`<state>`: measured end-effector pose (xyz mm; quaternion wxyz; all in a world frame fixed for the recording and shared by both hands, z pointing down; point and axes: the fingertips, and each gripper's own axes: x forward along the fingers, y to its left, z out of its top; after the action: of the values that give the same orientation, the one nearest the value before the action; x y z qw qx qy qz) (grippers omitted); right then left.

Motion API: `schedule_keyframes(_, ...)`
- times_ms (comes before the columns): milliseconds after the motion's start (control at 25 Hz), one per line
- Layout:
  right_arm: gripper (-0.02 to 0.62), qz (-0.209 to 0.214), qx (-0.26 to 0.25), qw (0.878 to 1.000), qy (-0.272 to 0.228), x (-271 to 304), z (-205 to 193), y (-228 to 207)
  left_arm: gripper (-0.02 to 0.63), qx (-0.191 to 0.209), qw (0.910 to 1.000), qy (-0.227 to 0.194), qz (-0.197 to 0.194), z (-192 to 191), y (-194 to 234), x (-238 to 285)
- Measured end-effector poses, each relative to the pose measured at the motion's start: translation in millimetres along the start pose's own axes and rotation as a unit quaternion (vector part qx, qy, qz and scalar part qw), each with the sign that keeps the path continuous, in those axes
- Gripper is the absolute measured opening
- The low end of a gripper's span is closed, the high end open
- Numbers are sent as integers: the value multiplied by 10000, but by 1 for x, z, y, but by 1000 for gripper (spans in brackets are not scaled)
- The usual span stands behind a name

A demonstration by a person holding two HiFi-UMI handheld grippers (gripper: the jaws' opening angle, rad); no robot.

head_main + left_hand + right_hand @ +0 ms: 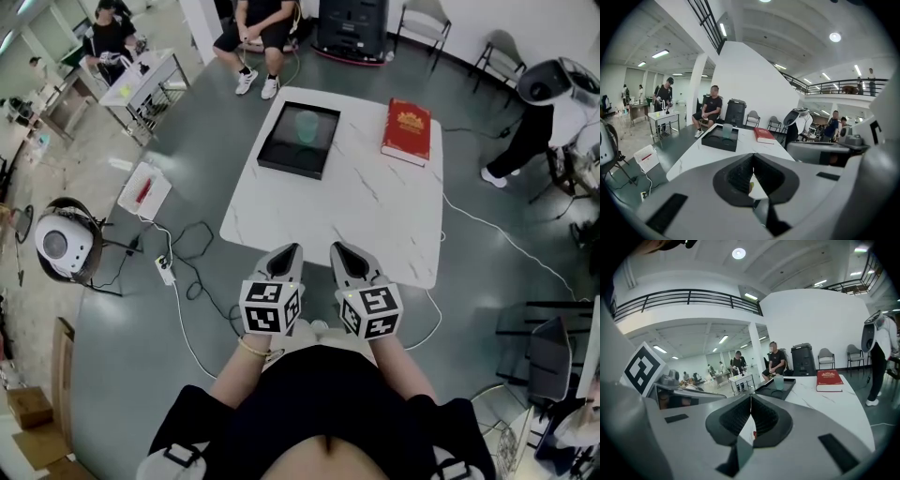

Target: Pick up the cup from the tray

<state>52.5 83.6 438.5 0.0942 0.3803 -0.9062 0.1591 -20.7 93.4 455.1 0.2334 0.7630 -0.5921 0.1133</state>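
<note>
Closest to the camera, a person in black clothing holds two grey handheld grippers side by side, each carrying a cube with black and white square markers. The left gripper [289, 251] has its two dark ribbed jaws pressed fully together with nothing between them, as its own view [753, 158] confirms. The right gripper [337, 249], just beside it, is likewise closed and empty, its jaws meeting in a thin line in its own view [751, 398]. A thin gold bracelet [253, 348] circles the wrist behind the left gripper.

Both grippers hover at the near edge of a white marble-patterned rectangular table [375, 216], pointing across it. On the grey floor off to the left of the left gripper lies a white power strip [165, 270] with cables.

Well ahead of both grippers, towards the table's far edge, sits a black square tray [281, 157]. A translucent pale green plastic cup [307, 125] stands upright inside the tray, in its far half, well apart from either gripper. Both gripper views show the cup [727, 130] [778, 381] in the tray [717, 142] [776, 392].

Ahead and to the right of the right gripper, apart from the tray, a red hardcover book [407, 129] lies flat near the table's far right corner.

Beyond the table's far edge, a person in dark shorts and white shoes [258, 33] sits on a chair
</note>
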Motion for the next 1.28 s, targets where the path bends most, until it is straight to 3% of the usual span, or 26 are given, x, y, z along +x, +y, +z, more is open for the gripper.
schedule_keyframes(640,9,192,15,9996,199,22,-8,-23,9,-174,9985,-59,513,2,21,21)
schedule_keyframes(1280,11,24,-40,9995,328,128,29,-70,9,-28,9991,67,412,54,84,116)
